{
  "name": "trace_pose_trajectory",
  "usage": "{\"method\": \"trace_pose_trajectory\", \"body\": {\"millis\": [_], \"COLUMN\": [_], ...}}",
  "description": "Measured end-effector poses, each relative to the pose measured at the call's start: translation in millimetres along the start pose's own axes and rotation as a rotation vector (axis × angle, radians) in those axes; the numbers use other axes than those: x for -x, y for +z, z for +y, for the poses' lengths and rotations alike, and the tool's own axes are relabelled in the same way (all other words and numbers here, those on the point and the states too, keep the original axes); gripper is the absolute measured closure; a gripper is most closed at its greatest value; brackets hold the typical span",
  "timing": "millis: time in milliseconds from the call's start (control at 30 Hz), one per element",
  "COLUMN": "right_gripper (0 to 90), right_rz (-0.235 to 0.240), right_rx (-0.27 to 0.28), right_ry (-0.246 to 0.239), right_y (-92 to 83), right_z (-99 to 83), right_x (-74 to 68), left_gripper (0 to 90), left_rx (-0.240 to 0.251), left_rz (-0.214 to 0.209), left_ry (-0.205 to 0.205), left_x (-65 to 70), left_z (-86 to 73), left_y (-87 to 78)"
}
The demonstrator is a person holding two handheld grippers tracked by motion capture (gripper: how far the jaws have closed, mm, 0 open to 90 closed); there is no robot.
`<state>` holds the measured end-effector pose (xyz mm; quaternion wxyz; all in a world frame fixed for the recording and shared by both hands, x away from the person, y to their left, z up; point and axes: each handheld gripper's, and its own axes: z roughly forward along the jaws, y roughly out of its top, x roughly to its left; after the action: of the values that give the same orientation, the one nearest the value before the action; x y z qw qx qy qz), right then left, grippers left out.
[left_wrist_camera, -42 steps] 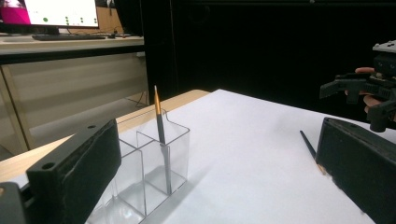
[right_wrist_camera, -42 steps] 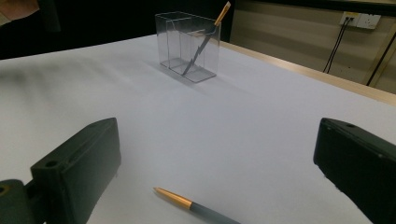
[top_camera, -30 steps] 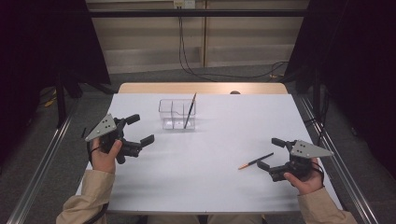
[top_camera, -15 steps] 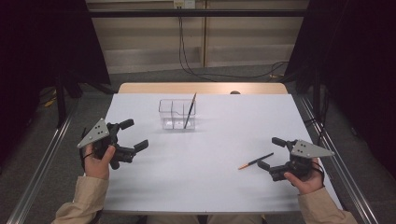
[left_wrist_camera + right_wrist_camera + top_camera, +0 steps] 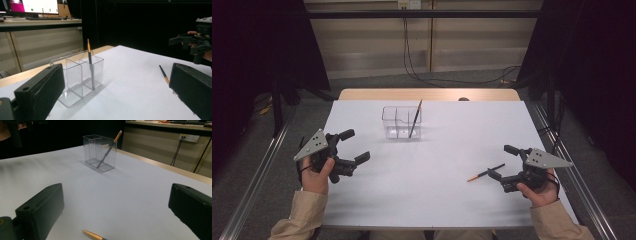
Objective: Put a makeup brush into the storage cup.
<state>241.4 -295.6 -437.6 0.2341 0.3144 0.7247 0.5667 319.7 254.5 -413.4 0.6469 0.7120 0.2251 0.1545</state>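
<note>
A white table (image 5: 427, 200) stands over a grey floor (image 5: 462, 80), with a wooden strip (image 5: 362, 94) along its far edge. Beyond the table a pale panelled wall (image 5: 472, 45) carries hanging black cables (image 5: 408, 55); dark curtains (image 5: 592, 60) flank the table on both sides.

Between the left hand-held gripper's (image 5: 117, 95) wide-apart jaws stands a clear divided organiser (image 5: 77, 80) on the white worktop (image 5: 135, 82), a brush (image 5: 90, 65) upright inside it. Beside the right-side jaw lies another brush (image 5: 164, 74). Farther off hovers the right hand-held gripper (image 5: 192, 43).
</note>
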Motion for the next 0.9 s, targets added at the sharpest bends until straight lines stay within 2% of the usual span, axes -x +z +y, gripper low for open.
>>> {"method": "trace_pose_trajectory", "body": {"millis": [367,900], "right_gripper": [0.0,0.0], "right_rz": [-0.005,-0.018], "right_rx": [0.02,0.059], "right_ry": [0.0,0.018], "right_y": [4.7,20.9], "right_z": [6.0,18.6], "right_x": [-0.5,13.9], "left_gripper": [0.0,0.0], "left_rx": [0.004,0.0], "left_rz": [-0.004,-0.012], "left_ry": [0.001,0.001], "left_x": [0.6,0.6], "left_z": [0.4,-1.2], "left_y": [-0.3,3.5]}}
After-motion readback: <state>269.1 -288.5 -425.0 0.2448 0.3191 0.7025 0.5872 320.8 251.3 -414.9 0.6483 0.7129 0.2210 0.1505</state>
